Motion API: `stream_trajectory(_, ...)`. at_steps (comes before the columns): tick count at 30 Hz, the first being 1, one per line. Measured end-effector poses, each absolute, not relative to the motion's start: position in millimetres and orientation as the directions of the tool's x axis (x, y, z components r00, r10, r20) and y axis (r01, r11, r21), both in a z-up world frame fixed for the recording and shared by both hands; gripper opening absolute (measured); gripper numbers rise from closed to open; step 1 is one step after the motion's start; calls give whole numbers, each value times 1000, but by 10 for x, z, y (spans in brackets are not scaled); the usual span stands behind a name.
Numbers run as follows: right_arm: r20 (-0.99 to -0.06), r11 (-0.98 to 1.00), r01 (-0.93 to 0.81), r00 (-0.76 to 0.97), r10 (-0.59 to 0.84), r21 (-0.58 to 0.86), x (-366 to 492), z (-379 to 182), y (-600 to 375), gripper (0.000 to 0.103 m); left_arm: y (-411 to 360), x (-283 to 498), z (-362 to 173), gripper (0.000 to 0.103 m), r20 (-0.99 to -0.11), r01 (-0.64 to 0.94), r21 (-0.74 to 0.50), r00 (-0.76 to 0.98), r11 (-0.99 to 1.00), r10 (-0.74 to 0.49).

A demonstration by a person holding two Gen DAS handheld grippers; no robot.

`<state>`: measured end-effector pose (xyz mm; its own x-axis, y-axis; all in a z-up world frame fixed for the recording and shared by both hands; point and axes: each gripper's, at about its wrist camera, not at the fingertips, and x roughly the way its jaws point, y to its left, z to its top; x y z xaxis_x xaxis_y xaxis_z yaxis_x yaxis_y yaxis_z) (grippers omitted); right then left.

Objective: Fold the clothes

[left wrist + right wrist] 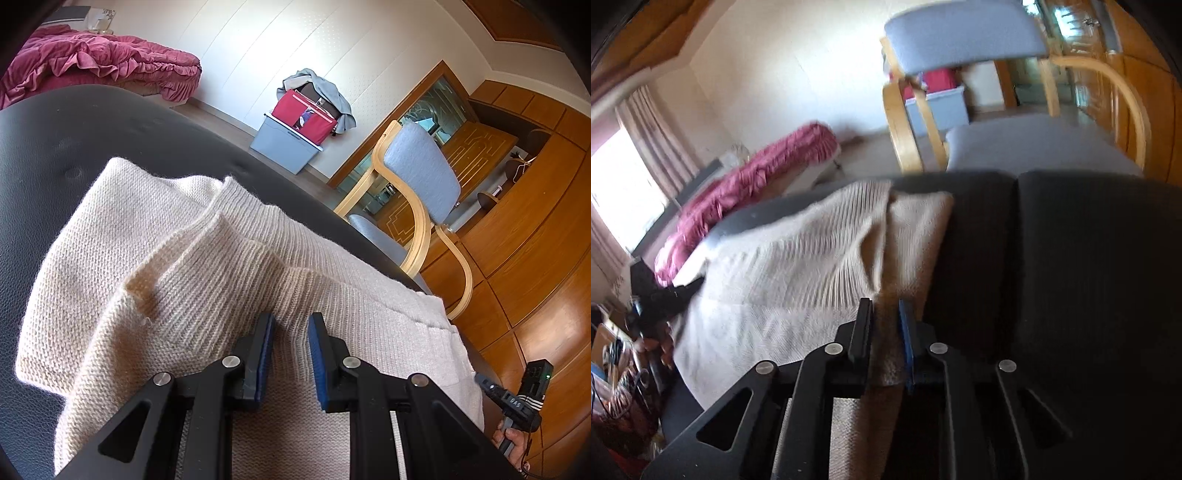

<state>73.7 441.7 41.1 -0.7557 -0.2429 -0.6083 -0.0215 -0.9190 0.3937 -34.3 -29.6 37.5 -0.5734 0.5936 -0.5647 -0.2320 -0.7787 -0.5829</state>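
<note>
A cream knitted sweater (184, 240) lies bunched on a black padded surface (55, 140). In the left wrist view my left gripper (291, 328) is shut on a raised ridge of the ribbed knit, which fills the narrow gap between its blue pads (317, 354). The right wrist view shows my right gripper (884, 314) shut on the sweater's (794, 266) near right edge; a strip of cloth runs between its fingers. The right gripper's body (517, 398), held in a hand, also shows at the sweater's right end. This picture is blurred.
A grey-cushioned bentwood chair (421, 173) stands just beyond the black surface (1071, 258). Behind it are wooden cabinets (535, 240), a grey box with a red bag (284, 144) by the wall, and a bed with pink ruffled bedding (103, 62).
</note>
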Motion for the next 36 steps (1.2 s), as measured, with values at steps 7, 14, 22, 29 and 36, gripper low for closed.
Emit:
stream_trajectory(7, -604, -944, -18, -773, -195, 328, 713, 467, 4241, 56, -298, -345, 378, 19, -565, -233, -583, -573, -779, 594)
stream_trajectory(14, -625, -982, -75, -779, -51, 173, 738, 535, 4034, 55, -289, -348, 379, 19, -567, -233, -579, -573, -781, 591)
stream_trajectory(22, -657, -956, 147, -699, -282, 254, 277, 539, 3531, 37, -268, -356, 385, 19, -567, -233, -580, -573, -780, 592)
stream_trajectory(29, -690, -954, -49, -702, -178, 295, 145, 282, 3971, 16, -266, -368, 381, 19, -566, -234, -583, -571, -778, 595)
stream_trajectory(36, -651, -951, -26, -735, -190, 308, 117, 440, 3962, 17, -260, -365, 382, 19, -564, -232, -585, -572, -777, 596)
